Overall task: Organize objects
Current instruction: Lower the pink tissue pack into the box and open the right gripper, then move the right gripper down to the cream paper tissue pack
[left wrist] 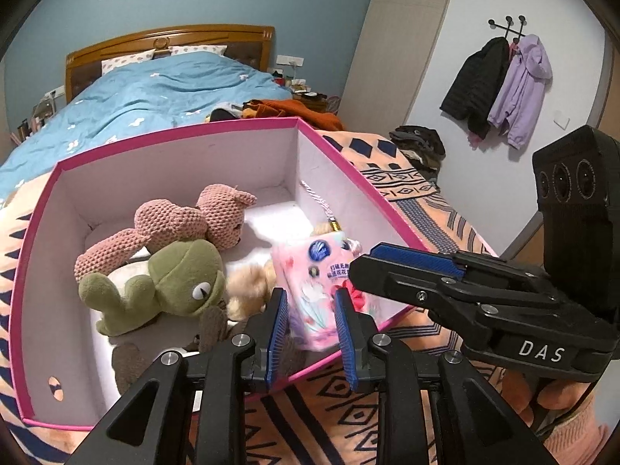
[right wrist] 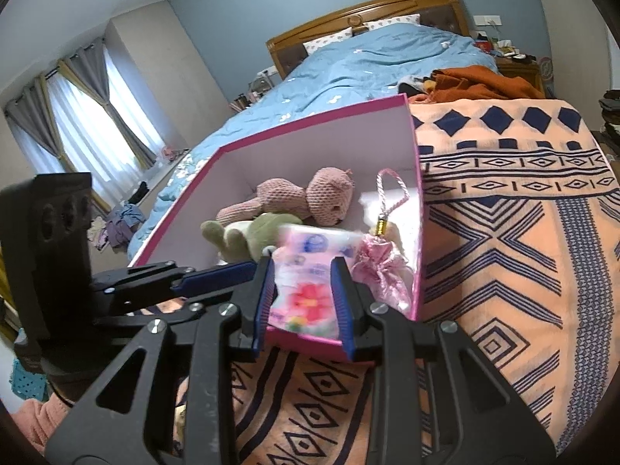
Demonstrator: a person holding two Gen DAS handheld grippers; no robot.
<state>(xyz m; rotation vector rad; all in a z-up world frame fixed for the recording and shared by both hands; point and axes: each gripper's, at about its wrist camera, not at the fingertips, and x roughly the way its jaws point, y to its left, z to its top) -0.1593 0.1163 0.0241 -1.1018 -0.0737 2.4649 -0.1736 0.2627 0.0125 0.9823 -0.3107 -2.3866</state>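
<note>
Bed point(right wrist: 387, 58): wooden headboard at the far wall, blue quilt over most of it, a heap of rust-orange clothing at its right edge.

Patterned blanket point(right wrist: 503, 213): peach with navy diamonds and zigzags, spread over the near end of the bed; carries the box.

Box point(left wrist: 186, 131): open, pink rim, white inside, resting on the blanket near its left edge. All task items lie within it.

Knitted bear point(left wrist: 186, 221): dusty pink, lying on its side toward the far wall of the box.

Plush frog point(left wrist: 170, 283): olive green, lying in front of the bear and touching it, near the box's middle.

Tissue pack point(left wrist: 321, 290): pink floral wrapper, blurred, tilted in the near right corner of the box.

Pink satin pouch point(right wrist: 383, 271): with a corded loop and gold clasp, against the right wall of the box, just beside the tissue pack.

Left gripper point(left wrist: 310, 314): pointed steeply down over the near edge of the box; the tissue pack shows between its blue pads, which seem to bear on the pack's sides, though blur leaves contact uncertain.

Right gripper point(right wrist: 302, 290): also angled down at the near right corner, alongside the left one; the same pack shows between its pads, and whether they press on it cannot be told.

Sleeve point(left wrist: 573, 434): pink, at the right gripper's handle.
</note>
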